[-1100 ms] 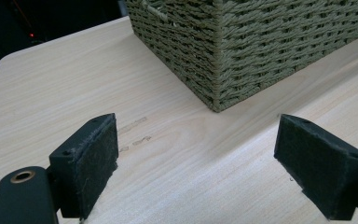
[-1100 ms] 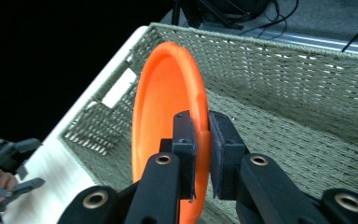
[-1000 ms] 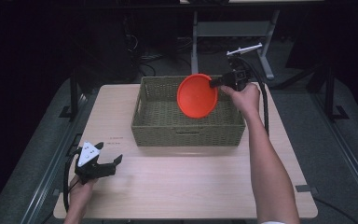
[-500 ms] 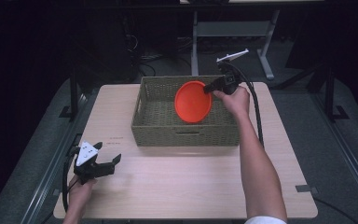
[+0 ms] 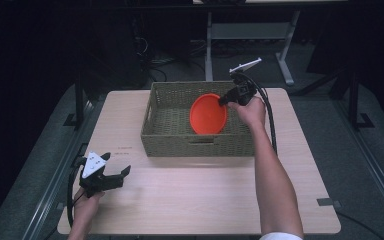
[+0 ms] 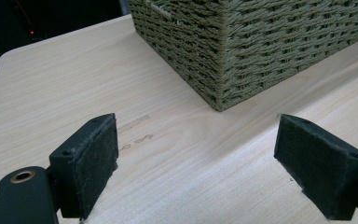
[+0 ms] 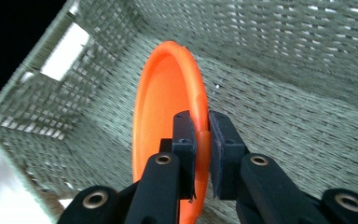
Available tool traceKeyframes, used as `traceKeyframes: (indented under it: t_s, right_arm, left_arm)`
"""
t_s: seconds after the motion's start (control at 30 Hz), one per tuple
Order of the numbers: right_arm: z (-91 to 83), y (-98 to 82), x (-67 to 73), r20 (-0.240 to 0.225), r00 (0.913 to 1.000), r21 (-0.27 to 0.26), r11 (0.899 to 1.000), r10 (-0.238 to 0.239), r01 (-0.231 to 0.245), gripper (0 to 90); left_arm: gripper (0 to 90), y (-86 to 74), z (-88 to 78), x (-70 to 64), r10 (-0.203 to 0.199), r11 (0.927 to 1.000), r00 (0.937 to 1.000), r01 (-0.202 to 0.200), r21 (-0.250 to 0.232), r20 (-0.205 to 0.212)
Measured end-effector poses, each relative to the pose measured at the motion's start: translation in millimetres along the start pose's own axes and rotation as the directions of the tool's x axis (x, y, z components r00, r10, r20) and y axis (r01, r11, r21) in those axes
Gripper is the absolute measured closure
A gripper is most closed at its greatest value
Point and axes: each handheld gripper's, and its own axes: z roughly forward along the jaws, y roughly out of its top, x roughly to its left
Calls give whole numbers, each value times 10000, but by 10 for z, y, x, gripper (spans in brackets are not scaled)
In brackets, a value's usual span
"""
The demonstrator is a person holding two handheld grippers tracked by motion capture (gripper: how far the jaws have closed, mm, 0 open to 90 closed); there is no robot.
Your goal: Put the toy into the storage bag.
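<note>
Right claw [image 7: 201, 133] is pinching the rim of a glossy orange plastic plate [image 7: 163, 112], holding it on edge inside the woven basket [image 5: 170, 117]. Left claw [image 6: 196, 154] is sitting spread over the tabletop [image 5: 205, 200], holding nothing.

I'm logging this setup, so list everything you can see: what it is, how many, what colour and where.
plate: one, orange, held on edge inside the basket, rim clamped by the right gripper
basket: one, olive-green woven, rectangular, on the far half of the table
table: one, light wood, carries the basket
metal stand: one, grey, on the dark floor behind the table
right gripper: one, black, jaws shut on the plate's rim, above the basket's right side
left gripper: one, black, jaws open with nothing between them, low over the table's near left corner, pointing at a basket corner
forearms: two, bare, coming in from the near edge
</note>
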Motion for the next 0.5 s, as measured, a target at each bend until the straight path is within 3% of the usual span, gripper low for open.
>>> traceKeyframes:
  t_s: [0.2, 0.23, 0.33, 0.5]
  right_arm:
    - [66, -11, 4, -49, 10000, 104, 9999, 10, -9, 815]
    - [121, -15, 24, 102, 9999, 340, 9994, -37, 33, 814]
    - [176, -13, 58, 349, 9991, 610, 9979, -228, 206, 814]
    - [217, -14, 75, 360, 9990, 786, 9966, -280, 251, 813]
  left_arm:
    - [130, -1, -5, 8, -19, 9999, 10000, 19, 105, 20]
    - [130, -10, -10, 12, -87, 9999, 9998, 85, 81, 158]
    - [130, -8, -18, 14, -13, 10000, 10000, 13, 90, 60]
    - [130, -8, -12, 17, -75, 9999, 9999, 75, 90, 93]
